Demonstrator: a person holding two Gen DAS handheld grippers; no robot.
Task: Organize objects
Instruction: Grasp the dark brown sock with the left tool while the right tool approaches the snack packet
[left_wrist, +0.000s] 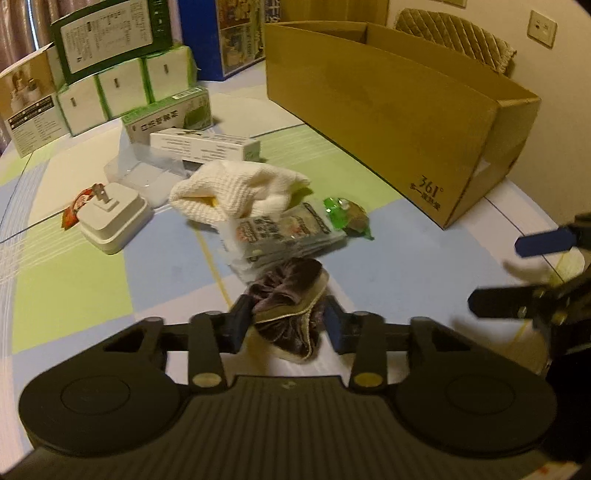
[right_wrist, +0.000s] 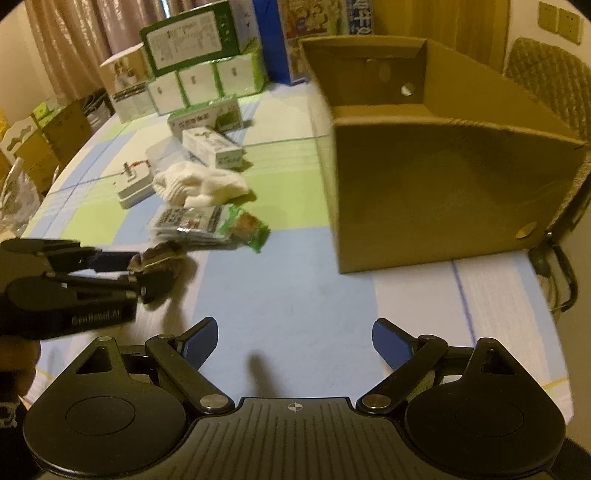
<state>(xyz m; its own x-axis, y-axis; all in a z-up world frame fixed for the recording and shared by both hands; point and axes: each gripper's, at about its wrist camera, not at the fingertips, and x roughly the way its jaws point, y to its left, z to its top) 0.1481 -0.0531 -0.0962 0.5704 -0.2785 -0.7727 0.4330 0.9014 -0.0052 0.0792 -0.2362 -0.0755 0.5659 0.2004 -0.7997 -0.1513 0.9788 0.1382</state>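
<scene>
left gripper (left_wrist: 288, 321) clamps purple scrunchie (left_wrist: 291, 295) | right gripper (right_wrist: 293, 343) spread, empty | risk: your soft grip slips before cardboard box (left_wrist: 388, 110) at 1 o'clock

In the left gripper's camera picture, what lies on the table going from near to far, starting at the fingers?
Purple cloth in the left gripper → snack packets → white towel → white carton → green-and-white boxes.

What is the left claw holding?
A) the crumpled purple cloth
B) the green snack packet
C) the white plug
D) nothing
A: the left claw is shut on the crumpled purple cloth, while the white plug and green snack packet lie untouched on the table.
</scene>
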